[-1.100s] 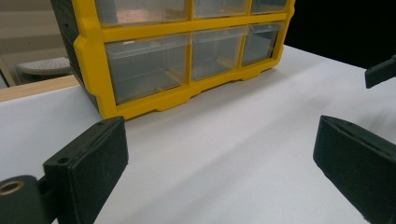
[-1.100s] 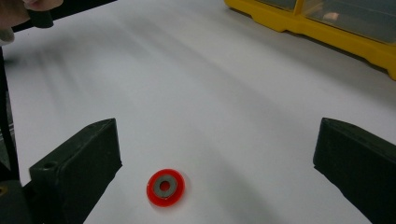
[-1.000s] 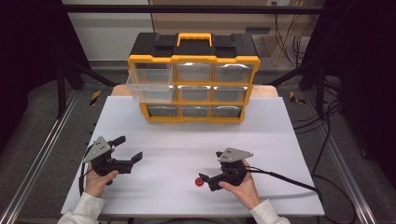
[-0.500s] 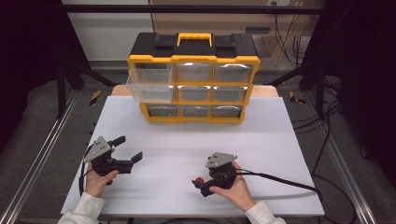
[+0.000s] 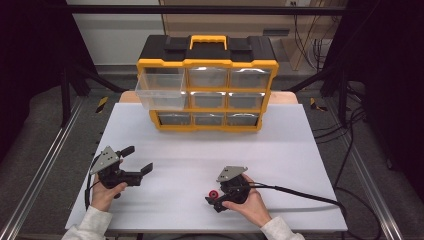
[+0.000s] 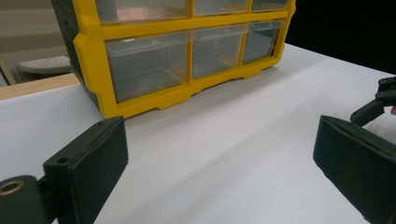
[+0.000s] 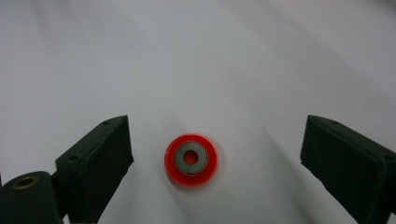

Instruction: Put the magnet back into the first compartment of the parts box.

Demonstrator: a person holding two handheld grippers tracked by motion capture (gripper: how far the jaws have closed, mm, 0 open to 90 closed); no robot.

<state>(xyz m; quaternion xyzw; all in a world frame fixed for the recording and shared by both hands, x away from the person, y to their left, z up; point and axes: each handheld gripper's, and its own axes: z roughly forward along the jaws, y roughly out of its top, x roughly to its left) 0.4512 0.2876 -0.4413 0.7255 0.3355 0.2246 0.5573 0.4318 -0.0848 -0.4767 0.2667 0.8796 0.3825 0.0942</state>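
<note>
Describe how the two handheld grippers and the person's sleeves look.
Both the left gripper and the right gripper are black, each topped by a grey three-cornered plate. Their fingers are flat, rectangular black pads with a small hole. A black cable trails from the right one. The sleeves are white.

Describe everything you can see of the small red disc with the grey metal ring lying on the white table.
The small red disc is round and flat, seemingly plastic, with a grey metal ring set in its top and red showing through the ring's hole. It lies flat on the white table, near the front edge. The right gripper points down at it with jaws wide open on either side, neither touching it. Nothing else touches the disc.
</note>
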